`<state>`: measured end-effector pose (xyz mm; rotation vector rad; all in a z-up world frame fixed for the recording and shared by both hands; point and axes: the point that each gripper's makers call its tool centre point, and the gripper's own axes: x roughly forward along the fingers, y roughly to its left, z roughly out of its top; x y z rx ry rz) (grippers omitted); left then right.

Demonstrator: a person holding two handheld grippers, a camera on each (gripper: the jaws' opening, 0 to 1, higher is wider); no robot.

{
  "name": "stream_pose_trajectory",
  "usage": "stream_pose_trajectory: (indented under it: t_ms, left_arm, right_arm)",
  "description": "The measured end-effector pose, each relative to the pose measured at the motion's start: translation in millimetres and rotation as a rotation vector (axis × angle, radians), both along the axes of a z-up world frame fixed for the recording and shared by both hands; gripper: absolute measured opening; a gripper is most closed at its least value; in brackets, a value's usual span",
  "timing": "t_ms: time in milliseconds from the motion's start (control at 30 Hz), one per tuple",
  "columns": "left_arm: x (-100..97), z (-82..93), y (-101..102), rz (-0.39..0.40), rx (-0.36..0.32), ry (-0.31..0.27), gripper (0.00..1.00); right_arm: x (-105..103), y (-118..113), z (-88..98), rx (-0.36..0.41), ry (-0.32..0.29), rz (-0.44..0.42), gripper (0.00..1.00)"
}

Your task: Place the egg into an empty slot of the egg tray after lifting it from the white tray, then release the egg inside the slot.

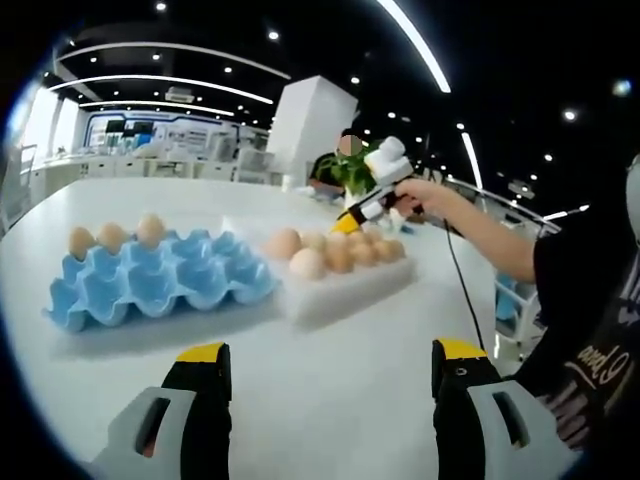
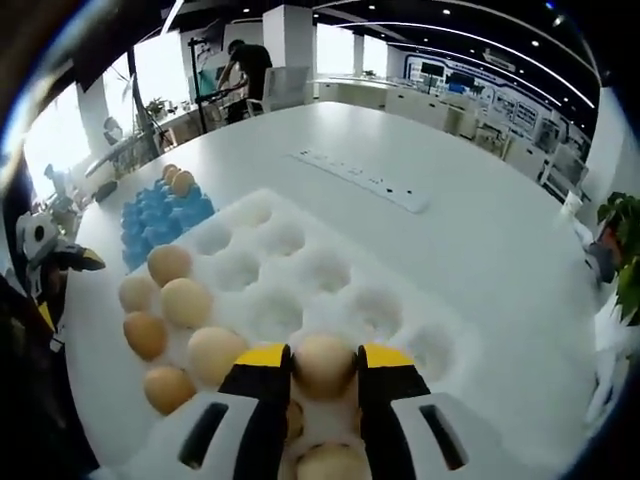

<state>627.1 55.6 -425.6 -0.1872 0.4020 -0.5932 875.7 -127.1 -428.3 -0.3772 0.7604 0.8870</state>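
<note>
1. Bright showroom lighting falls on a wide white counter [image 1: 330,370] that carries a blue egg tray [image 1: 160,285] and, just beside it, a white tray [image 2: 330,270].
2. The right gripper [image 2: 323,372] sits low over the near edge of the white tray, its yellow-tipped fingers [image 2: 262,362] pinching an egg [image 2: 323,364] between them; whether the egg has left its dimple I cannot tell.
3. More eggs lie along the tray's left side in the right gripper view.
4. The left gripper [image 1: 330,365] hangs back over bare counter with its fingers spread wide and nothing between them.
5. The blue egg tray lies beyond the white tray's far-left corner in the right gripper view, with three eggs at one end and most slots free.
6. My read: the right hand is nearer, so its egg must rise, then travel forward and left to a free blue slot.
</note>
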Motion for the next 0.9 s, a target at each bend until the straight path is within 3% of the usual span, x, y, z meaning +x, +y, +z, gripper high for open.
stream_pose_trajectory:
  t_ms: [433, 633, 900]
  left_arm:
    - [4.4, 4.9, -3.1, -0.005, 0.017, -0.017, 0.83]
    - [12.7, 9.3, -5.9, -0.004, 0.042, -0.038, 0.83]
    - [27.9, 18.5, -12.0, -0.015, 0.052, -0.084, 0.81]
  right_arm:
    - [-11.7, 9.7, 19.9, 0.055, -0.01, 0.021, 0.28]
    - [-21.5, 26.8, 28.4, 0.098, 0.009, 0.052, 0.28]
    - [-35.3, 50.3, 38.0, 0.084, -0.016, 0.113, 0.28]
